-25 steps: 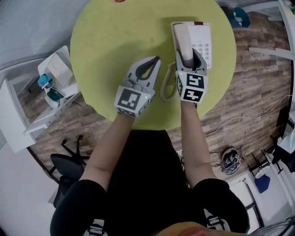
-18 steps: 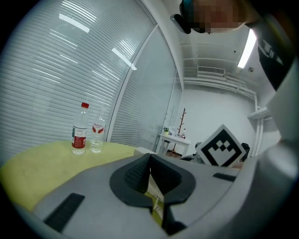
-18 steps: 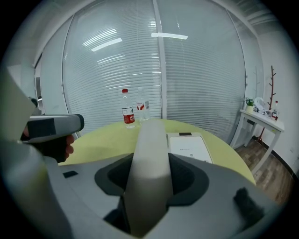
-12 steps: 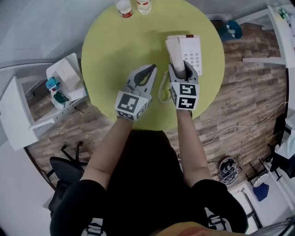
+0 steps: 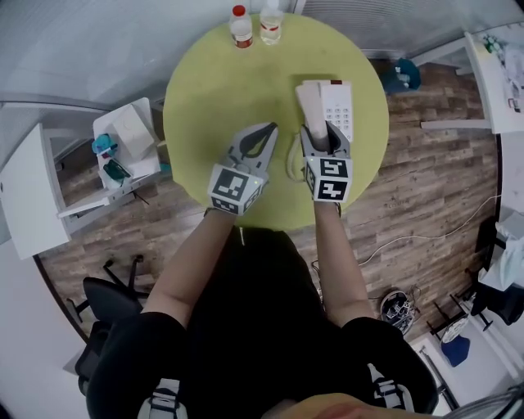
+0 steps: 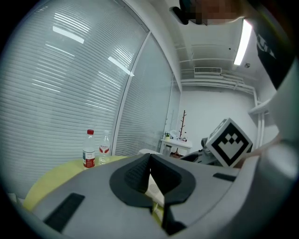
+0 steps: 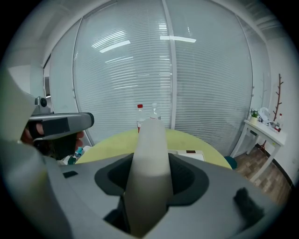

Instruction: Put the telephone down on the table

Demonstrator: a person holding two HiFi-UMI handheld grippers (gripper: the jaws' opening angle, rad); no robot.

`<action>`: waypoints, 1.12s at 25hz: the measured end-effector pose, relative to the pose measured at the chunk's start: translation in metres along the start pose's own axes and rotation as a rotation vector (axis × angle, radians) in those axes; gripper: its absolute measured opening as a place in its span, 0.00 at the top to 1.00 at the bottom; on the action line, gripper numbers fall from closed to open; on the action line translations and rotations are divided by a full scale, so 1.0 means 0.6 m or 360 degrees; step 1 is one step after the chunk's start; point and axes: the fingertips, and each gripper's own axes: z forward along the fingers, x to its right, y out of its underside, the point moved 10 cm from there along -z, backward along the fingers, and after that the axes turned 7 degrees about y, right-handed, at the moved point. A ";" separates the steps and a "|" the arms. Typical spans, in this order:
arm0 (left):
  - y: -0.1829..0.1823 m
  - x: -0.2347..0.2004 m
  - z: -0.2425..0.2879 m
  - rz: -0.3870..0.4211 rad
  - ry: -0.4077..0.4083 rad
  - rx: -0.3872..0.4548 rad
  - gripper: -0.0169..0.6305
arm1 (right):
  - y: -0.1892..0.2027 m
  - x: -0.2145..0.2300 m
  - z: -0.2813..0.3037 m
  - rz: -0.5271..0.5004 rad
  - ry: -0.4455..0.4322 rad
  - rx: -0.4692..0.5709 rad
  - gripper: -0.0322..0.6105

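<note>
While the right gripper (image 5: 326,137) pinches the handset (image 5: 311,105), long axis along the jaws and pointing away from the person, the base (image 5: 340,106) sits on the table (image 5: 209,90) directly ahead and below. The left gripper (image 5: 270,129) is pressed together, empty, and farther off. Two bottles (image 5: 241,27) stand at the far edge, fill unclear.

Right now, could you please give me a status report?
Left gripper shut, empty. Right gripper shut on handset, by phone base. Two bottles at table's far edge, well apart.
</note>
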 end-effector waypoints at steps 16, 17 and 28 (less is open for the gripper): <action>-0.047 -0.057 -0.103 0.0064 0.0202 -0.0003 0.95 | -0.037 -0.126 -0.072 0.0031 0.0099 -0.0013 0.61; -0.047 -0.062 -0.110 0.0067 0.0210 -0.0005 0.95 | -0.036 -0.137 -0.074 0.0032 0.0102 -0.0018 0.61; -0.045 -0.135 -0.182 0.0103 0.0232 -0.0021 0.95 | -0.035 -0.256 -0.069 0.0106 0.0064 -0.0022 0.61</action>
